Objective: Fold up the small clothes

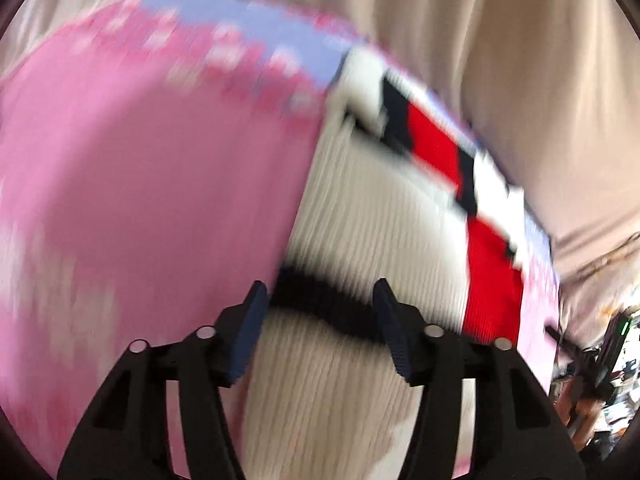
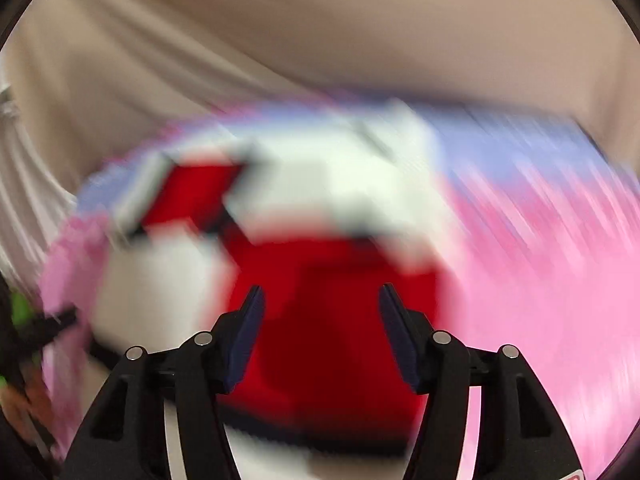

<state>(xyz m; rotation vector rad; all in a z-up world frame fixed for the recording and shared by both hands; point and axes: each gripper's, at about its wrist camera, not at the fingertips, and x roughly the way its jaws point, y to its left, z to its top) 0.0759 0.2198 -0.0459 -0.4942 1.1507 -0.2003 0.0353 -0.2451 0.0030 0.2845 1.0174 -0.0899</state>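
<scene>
Both claws stood wide with nothing gripped: the left gripper (image 1: 320,300) hovered at lower centre over the white ribbed part of the knitted garment (image 1: 360,208) on the pink cloth (image 1: 140,200), while the right gripper (image 2: 322,304) hung over its blurred red panel.

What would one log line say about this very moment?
left gripper: jaws open, empty | right gripper: jaws open, empty | knit garment: lying on pink cloth | views: blurred

Black plastic tongs (image 1: 320,296), dark blue ribbed pads (image 1: 250,336) (round silver pins), triangular cut-outs
</scene>
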